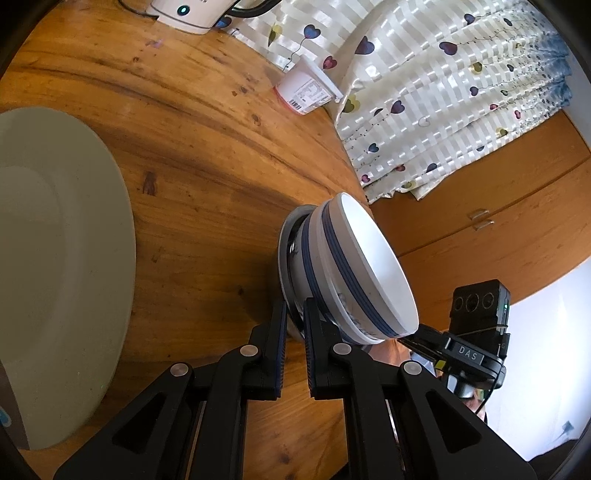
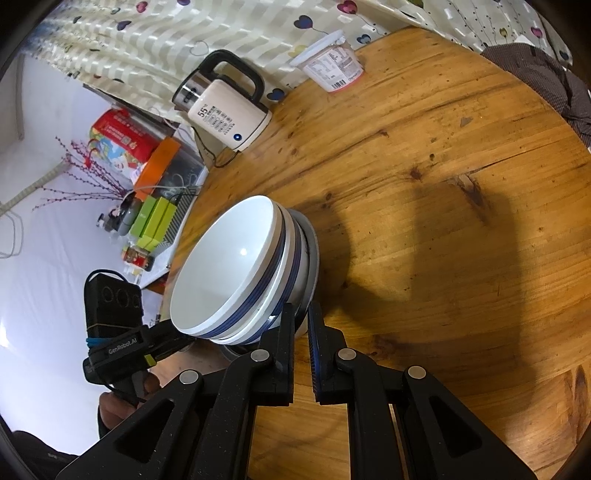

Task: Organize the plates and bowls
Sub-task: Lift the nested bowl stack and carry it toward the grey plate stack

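Two or more white bowls with blue stripes [image 1: 369, 258] [image 2: 221, 266] sit nested on a small grey plate [image 1: 283, 254] [image 2: 314, 254] near the round wooden table's edge. My left gripper [image 1: 294, 308] is shut on the near rim of that plate, one finger on each face. The right gripper [image 2: 302, 310] pinches the same plate's rim from the opposite side. Each gripper also shows in the other's view, reaching in under the stack: the right gripper [image 1: 415, 332] and the left gripper [image 2: 171, 328]. A large pale plate [image 1: 55, 258] lies flat to the left of the stack.
A cream electric kettle [image 2: 225, 110] [image 1: 184, 14] and a white tub with a label [image 2: 332, 66] [image 1: 306, 92] stand at the table's far side by a heart-print curtain [image 1: 443, 92]. The wooden table [image 2: 443, 221] ends right beside the stack. A person's hand [image 2: 118, 402] holds the left gripper.
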{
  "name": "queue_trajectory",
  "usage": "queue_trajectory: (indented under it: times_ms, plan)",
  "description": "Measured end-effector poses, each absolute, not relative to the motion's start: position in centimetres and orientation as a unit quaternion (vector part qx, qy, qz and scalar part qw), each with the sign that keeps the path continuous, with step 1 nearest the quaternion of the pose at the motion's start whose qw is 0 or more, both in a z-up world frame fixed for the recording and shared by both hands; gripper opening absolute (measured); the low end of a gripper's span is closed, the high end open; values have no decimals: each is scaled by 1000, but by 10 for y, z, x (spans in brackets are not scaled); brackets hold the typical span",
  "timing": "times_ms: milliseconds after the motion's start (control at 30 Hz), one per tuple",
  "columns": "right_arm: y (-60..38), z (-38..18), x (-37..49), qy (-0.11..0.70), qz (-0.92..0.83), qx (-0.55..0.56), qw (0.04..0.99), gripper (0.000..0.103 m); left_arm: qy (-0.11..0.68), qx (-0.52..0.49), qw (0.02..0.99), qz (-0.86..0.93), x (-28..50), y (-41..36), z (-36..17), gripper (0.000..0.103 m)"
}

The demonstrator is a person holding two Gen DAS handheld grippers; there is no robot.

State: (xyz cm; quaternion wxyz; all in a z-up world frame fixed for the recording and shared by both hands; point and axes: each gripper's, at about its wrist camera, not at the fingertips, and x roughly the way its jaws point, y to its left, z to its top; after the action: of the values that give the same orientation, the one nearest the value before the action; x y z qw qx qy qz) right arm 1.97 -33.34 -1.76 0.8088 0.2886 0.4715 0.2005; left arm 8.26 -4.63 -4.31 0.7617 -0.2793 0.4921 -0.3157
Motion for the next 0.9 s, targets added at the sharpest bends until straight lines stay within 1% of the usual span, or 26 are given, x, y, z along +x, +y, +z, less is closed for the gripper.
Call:
queue_trajectory:
  times_ms: [433,900]
  plan:
    - [-331,-19,17,473,202,286,808,9,489,-271,767,-313,80,-47,-40,7]
    - [-319,-4,21,464,211,273,816,9,472,-265,783,-308,74,-37,-27,8]
